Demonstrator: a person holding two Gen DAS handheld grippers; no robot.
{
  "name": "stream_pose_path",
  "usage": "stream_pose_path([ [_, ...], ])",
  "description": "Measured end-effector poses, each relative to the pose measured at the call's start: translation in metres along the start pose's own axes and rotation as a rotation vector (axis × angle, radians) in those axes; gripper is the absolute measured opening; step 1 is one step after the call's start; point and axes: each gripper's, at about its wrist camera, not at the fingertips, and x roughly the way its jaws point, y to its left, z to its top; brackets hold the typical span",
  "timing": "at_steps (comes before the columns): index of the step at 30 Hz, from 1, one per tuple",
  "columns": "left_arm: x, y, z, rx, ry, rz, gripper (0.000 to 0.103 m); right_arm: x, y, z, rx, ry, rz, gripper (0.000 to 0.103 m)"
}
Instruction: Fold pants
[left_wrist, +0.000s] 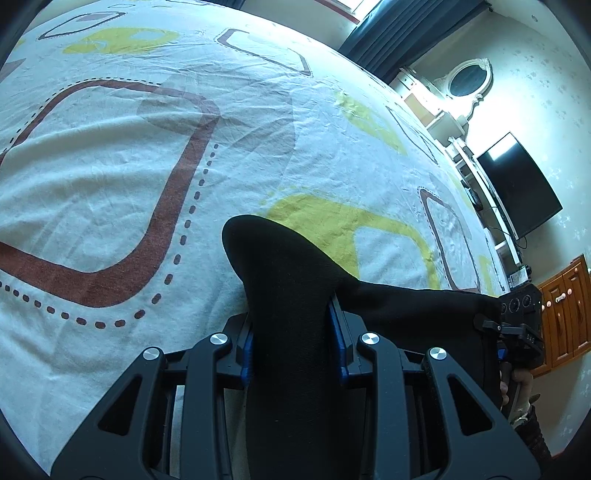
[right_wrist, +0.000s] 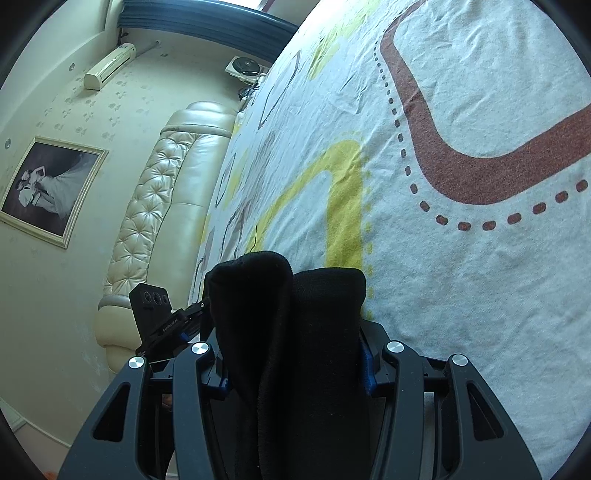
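Clearly both claws have closed on the black pants (left_wrist: 295, 295): the left gripper (left_wrist: 293, 347) pinches a bunched fold between its blue pads, and the right gripper (right_wrist: 293, 365) clamps two thick folds side by side. Lifted above the patterned bedsheet (left_wrist: 129, 184), the pants stretch between the two tools. Soft, light and limp, the cloth will likely sag and drape; edges or corners seem best to grip.
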Motion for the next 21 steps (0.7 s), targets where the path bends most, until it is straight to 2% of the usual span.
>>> stream_pose_path([
  [13, 0.005, 0.012, -0.001, -0.036, -0.001, -0.054, 0.034, 0.002, -0.005, -0.001, 0.023, 0.001, 0.026, 0.049],
  [19, 0.010, 0.022, -0.003, -0.078, -0.003, -0.098, 0.043, 0.001, -0.010, -0.001, 0.029, -0.003, 0.044, 0.049],
  [21, 0.009, 0.023, -0.003, -0.077, -0.006, -0.132, 0.052, 0.000, -0.010, -0.001, 0.034, -0.001, 0.051, 0.051],
])
